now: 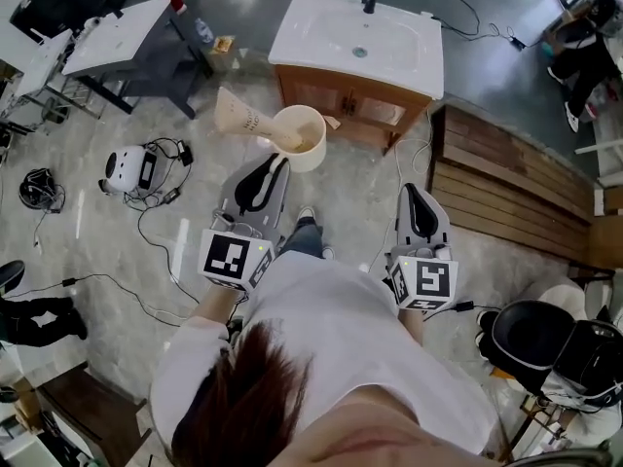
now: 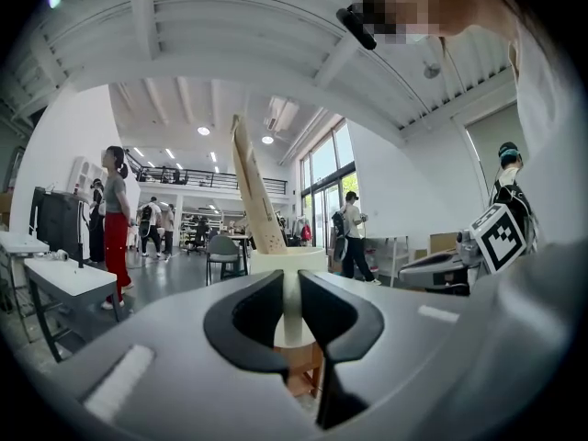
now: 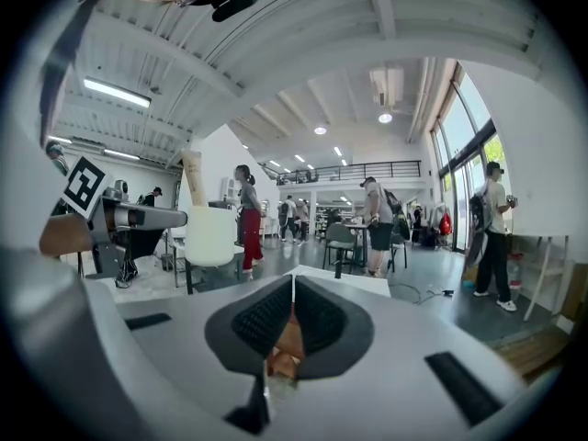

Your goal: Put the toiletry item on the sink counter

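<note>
The cream cup point(image 1: 302, 136), with the tube point(image 1: 241, 117) sticking out, is pinched by its wall in the left claw point(image 1: 281, 161) just near of the sink worktop point(image 1: 341, 74). The right claw point(image 1: 410, 191) is closed on nothing. The cup is probably best carried upright and set down beside the basin point(image 1: 360, 39), so the tube isn't tipped out.

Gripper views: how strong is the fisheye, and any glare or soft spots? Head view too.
Left gripper view: strong fisheye, black corners, bowed ceiling beams, windows bright. Right gripper view: same bend, ceiling lamp glares. Head view: even light, sink counter sharp, hair at the bottom softer.
</note>
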